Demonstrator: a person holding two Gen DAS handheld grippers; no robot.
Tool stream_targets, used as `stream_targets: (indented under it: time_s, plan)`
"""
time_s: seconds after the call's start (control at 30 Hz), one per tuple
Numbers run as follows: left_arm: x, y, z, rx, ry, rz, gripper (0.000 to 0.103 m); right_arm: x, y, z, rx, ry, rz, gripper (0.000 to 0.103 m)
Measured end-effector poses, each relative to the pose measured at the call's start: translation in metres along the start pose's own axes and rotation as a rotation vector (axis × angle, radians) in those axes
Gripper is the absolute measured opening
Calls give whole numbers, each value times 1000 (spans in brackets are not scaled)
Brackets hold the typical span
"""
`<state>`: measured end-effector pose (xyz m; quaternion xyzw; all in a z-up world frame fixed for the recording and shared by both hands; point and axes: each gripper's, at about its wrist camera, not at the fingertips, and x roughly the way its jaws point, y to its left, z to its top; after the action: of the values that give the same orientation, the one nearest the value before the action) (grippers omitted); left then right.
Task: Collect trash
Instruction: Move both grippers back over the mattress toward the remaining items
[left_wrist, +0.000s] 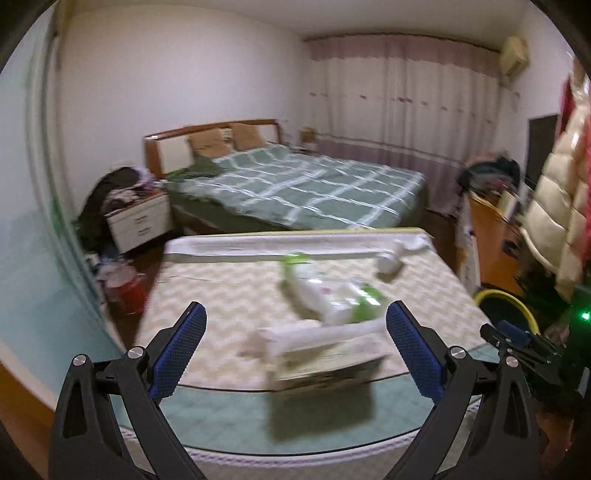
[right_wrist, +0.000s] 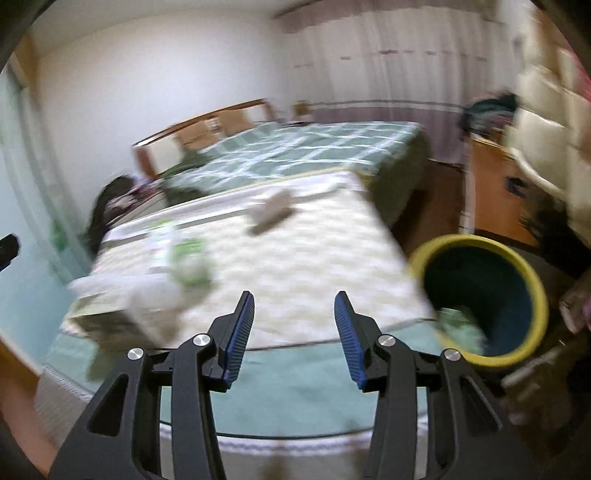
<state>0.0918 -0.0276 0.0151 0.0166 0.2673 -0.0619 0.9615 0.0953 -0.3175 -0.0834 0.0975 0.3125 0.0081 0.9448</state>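
Observation:
A table (left_wrist: 229, 295) with a pale patterned cloth holds trash. A flat cardboard box (left_wrist: 328, 363) lies at its near edge, a white and green plastic wrapper (left_wrist: 332, 295) behind it, and a small white roll (left_wrist: 388, 264) farther back. My left gripper (left_wrist: 295, 328) is open and empty, just in front of the box. My right gripper (right_wrist: 294, 314) is open and empty over the table's near edge (right_wrist: 295, 258). A bin with a yellow rim (right_wrist: 480, 302) stands right of the table with a green scrap (right_wrist: 461, 325) inside. The box (right_wrist: 110, 314), wrapper (right_wrist: 181, 254) and a brown piece (right_wrist: 273, 214) show blurred.
A bed with a green checked cover (left_wrist: 303, 184) stands behind the table. A white nightstand (left_wrist: 140, 221) piled with clothes and a red bin (left_wrist: 129, 291) are at the left. A wooden cabinet (left_wrist: 491, 236) and hanging coats (left_wrist: 561, 192) are at the right.

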Motion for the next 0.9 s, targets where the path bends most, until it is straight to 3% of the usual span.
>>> stream_targets:
  time_s: [0.17, 0.37, 0.53, 0.6, 0.8, 0.9]
  plan:
    - [-11, 41, -8, -53, -11, 42, 96, 19, 60, 9, -73, 20, 110, 44]
    - [-12, 56, -15, -75, -1, 44, 96, 41, 96, 11, -111, 53, 144, 44]
    - [1, 56, -18, -91, 17, 33, 96, 50, 100, 1, -138, 106, 140, 44]
    - [5, 56, -19, -93, 24, 27, 96, 44, 100, -4, -150, 107, 138, 49]
    - [14, 53, -22, -94, 40, 10, 96, 28, 97, -19, -201, 161, 144, 50]
    - [13, 53, -22, -95, 38, 15, 96, 19, 92, -19, -182, 147, 156, 50]
